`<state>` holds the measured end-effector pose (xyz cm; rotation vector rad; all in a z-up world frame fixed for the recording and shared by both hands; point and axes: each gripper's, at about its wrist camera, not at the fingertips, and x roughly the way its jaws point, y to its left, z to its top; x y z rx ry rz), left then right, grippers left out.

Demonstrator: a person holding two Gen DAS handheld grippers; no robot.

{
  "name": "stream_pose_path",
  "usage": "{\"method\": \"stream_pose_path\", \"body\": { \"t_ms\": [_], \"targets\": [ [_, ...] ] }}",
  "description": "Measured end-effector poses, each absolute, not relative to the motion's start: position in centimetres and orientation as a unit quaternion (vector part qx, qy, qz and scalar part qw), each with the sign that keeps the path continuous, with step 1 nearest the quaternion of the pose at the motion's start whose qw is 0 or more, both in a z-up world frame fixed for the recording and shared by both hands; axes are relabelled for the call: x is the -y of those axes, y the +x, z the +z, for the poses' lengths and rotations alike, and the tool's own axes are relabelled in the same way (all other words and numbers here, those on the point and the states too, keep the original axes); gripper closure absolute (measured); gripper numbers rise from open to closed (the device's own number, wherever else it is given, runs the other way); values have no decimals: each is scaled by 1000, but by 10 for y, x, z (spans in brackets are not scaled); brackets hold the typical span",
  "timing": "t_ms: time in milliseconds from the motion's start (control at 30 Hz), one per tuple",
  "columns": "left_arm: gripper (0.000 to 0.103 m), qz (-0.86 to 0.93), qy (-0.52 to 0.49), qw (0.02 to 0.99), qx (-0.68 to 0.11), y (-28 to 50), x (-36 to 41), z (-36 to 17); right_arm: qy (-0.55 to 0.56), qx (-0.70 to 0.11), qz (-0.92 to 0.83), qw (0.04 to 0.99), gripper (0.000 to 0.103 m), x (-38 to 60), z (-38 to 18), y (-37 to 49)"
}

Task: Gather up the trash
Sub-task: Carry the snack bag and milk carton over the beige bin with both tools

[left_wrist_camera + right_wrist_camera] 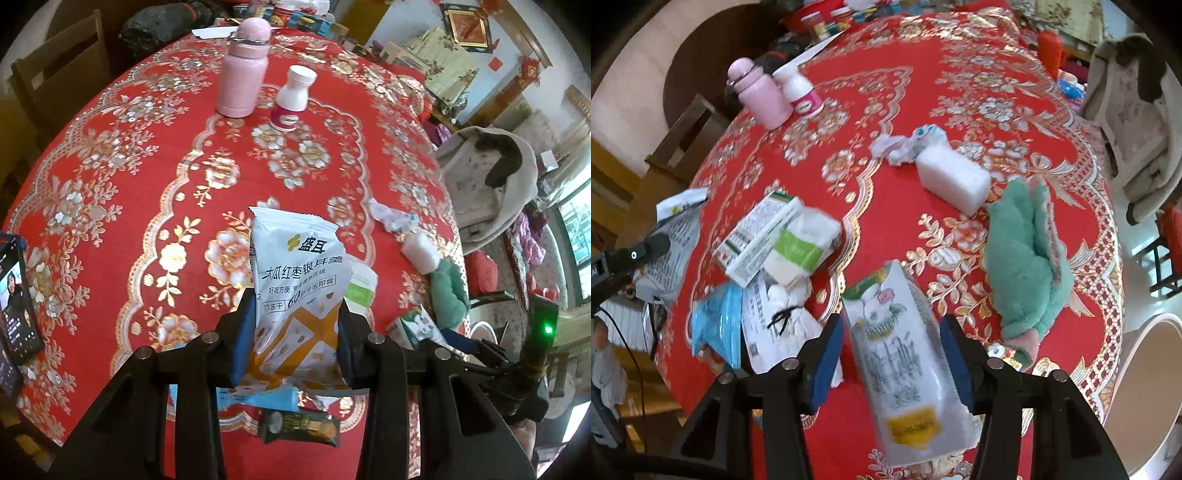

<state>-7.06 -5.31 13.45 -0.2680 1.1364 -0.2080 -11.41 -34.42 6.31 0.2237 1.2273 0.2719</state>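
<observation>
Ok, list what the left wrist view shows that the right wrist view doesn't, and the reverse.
Only the left wrist view: a lit phone at the table's left edge, a dark snack bar wrapper below the left gripper, and the printed front of the white snack packet it holds.

Only the right wrist view: the blue wrapper and the white round bin beside the table.

Both: pink bottle, white pill bottle, white sponge block, green plush, tissue pack between the right gripper fingers.

White snack packet (295,280) upright; tissue pack (905,365) tilted

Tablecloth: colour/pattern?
Red tablecloth with gold-and-white floral print; clearest in the left wrist view.
</observation>
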Motion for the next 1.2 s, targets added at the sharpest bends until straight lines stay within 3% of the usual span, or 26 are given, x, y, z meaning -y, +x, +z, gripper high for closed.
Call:
{"method": "stream_pose_path", "body": {
  "t_ms": [67,433,500,533,600,1200],
  "targets": [
    [67,-103,-124,830,-533,-74,57,137,93,-577,133,800,37,341,61,-115],
    [67,-122,-113,831,-531,-81,73,140,45,-621,131,772,32,318,28,-114],
    [67,-125,-112,831,-531,-82,76,141,62,-619,143,770,39,318,27,-116],
    [67,-127,-111,830,-532,-82,77,141,70,-616,145,771,56,319,28,-116],
    [67,-131,-108,830,-532,-81,81,142,87,-611,152,772,64,322,31,-116],
    [67,-234,-36,823,-516,-89,212,162,209,-499,95,836,65,440,119,-155]
  ]
}}
